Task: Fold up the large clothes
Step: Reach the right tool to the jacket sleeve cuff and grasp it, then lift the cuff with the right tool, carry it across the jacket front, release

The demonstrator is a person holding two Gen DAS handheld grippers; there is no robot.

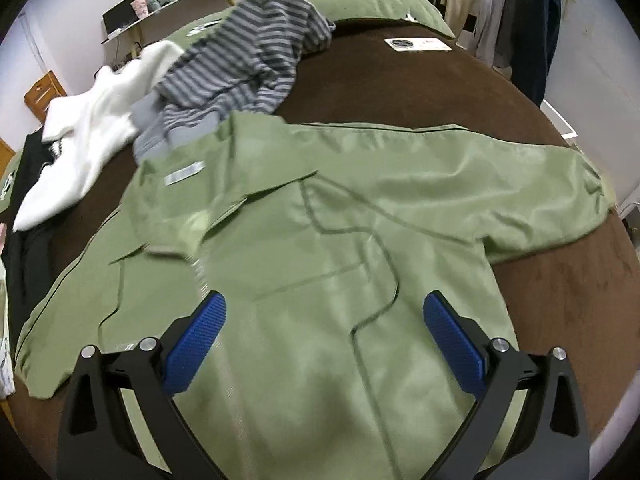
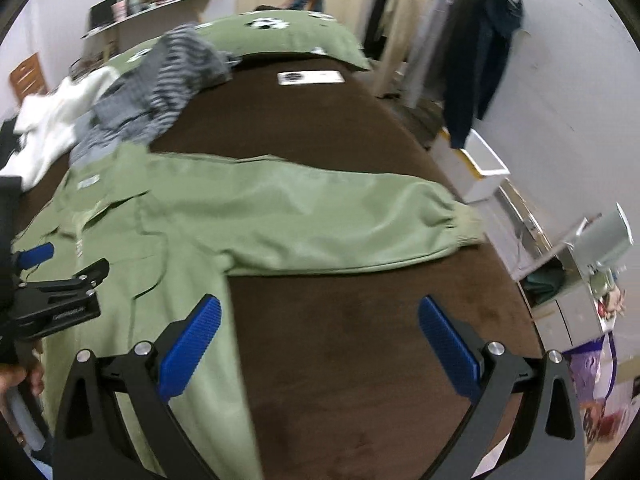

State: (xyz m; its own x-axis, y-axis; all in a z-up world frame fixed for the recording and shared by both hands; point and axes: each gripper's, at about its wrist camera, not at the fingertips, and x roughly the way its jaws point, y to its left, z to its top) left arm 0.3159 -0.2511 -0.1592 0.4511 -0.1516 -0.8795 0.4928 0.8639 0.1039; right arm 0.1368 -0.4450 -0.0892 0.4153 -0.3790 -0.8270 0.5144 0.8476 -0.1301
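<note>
On the brown bed cover (image 1: 400,76), a green jacket (image 1: 320,240) spread flat, front up, collar toward 11 o'clock, one long sleeve (image 2: 320,216) stretched out toward 3 o'clock with its ribbed cuff near the bed's edge. Above the jacket's chest, the left gripper (image 1: 324,340), jaws spread wide, blue pads (image 1: 196,344) well apart with only green cloth showing between them, nothing pinched. Over bare brown cover just beside the jacket's side seam, below the sleeve, the right gripper (image 2: 318,344), likewise splayed wide and holding nothing, its left pad over the jacket's edge. At 9 o'clock in the right wrist view, the left gripper's black frame and one blue fingertip over the jacket, a hand (image 2: 16,380) partly seen at the rim. Beyond the collar, at 11 o'clock, a crumpled grey striped garment (image 1: 248,60), touching or overlapping the jacket's collar edge; beside it at 10 o'clock a white garment (image 1: 88,132), and a dark one at the far left. At 12 o'clock, green pillows (image 1: 372,4) with a black-and-white pattern, and a small white card-like item (image 1: 418,45) on the cover near them. At 1 o'clock, hanging clothes (image 2: 460,40) against the wall. At 3 o'clock in the right wrist view, a white box (image 2: 484,160) beside the bed; motion blur throughout both views.
</note>
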